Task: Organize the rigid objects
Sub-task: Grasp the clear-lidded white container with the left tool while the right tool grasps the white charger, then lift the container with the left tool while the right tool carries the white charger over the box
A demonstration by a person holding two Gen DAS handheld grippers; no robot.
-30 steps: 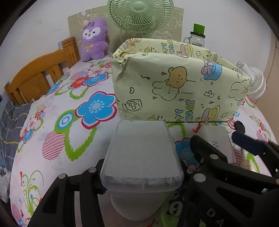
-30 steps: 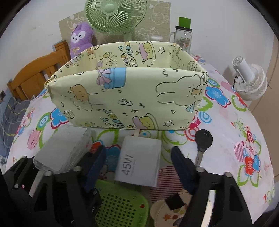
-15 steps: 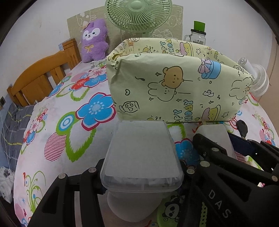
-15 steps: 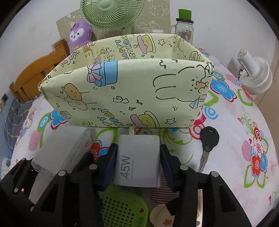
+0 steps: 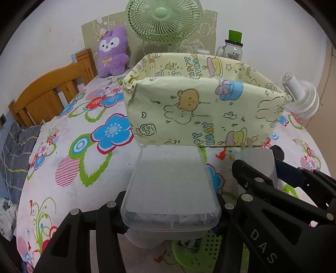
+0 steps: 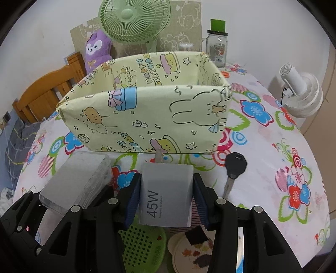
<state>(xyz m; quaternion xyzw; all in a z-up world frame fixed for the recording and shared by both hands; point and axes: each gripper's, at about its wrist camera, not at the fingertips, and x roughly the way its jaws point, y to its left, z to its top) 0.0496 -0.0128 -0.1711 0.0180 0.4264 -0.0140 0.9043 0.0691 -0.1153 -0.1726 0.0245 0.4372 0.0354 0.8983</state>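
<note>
My left gripper (image 5: 170,212) is shut on a clear plastic lidded box (image 5: 170,178), which hides its fingertips. The right wrist view shows that same box (image 6: 77,182) at the lower left. My right gripper (image 6: 167,178) is shut on a white 45W charger (image 6: 166,195), its blue pads (image 6: 134,195) pressing both sides and the prongs pointing forward. In the left wrist view, the charger (image 5: 256,159) shows at the right. Just beyond both held things stands an open pale yellow cartoon-print bin (image 6: 147,117) (image 5: 199,115).
A black-headed key (image 6: 234,168) lies on the flowered tablecloth (image 6: 273,168) right of the charger. A green perforated piece (image 6: 140,245) and a round patterned disc (image 6: 189,252) lie under the grippers. Behind the bin are a green fan (image 6: 134,19), a jar (image 6: 217,48), a purple plush (image 6: 96,50) and a white fan (image 6: 300,94).
The right gripper's jaws closed from wide apart onto the sides of the white charger. The left gripper kept its hold on the clear box.
</note>
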